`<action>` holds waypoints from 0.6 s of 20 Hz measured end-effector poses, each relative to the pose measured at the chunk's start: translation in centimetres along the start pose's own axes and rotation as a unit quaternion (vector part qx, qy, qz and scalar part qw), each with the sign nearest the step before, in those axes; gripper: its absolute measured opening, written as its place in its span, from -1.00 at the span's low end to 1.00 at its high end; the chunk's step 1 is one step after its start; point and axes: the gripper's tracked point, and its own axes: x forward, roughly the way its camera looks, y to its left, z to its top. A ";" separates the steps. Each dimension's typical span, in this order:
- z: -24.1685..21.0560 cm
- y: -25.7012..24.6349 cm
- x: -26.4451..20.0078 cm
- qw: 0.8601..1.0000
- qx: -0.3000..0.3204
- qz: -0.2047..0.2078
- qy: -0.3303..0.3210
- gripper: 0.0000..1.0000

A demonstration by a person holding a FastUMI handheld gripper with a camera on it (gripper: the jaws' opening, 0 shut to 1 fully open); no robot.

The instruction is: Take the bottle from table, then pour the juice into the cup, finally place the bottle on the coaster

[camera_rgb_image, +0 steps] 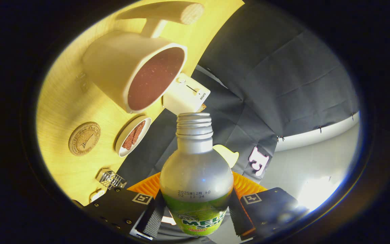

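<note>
The tool (195,213) is clenched on a silver bottle (196,176) with a green label, both fingers pressing its sides. The bottle is uncapped, its threaded neck pointing away from the tool toward 12 o'clock. The whole scene is tilted. Beyond the neck, at about 11 o'clock, a cream cup (130,71) with a wooden handle stands on the yellow wooden bench (63,112), reddish-brown inside. A round cork coaster (84,138) lies at 10 o'clock, beside a small white dish (133,136). A white box (185,95) sits just past the bottle mouth.
</note>
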 end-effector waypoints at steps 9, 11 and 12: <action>-0.4 0.6 0.0 0.993 0.115 0.021 0.011 0.62; -0.8 0.7 -0.3 0.990 0.139 0.022 0.018 0.62; -0.9 0.8 -0.3 0.988 0.152 0.021 0.021 0.62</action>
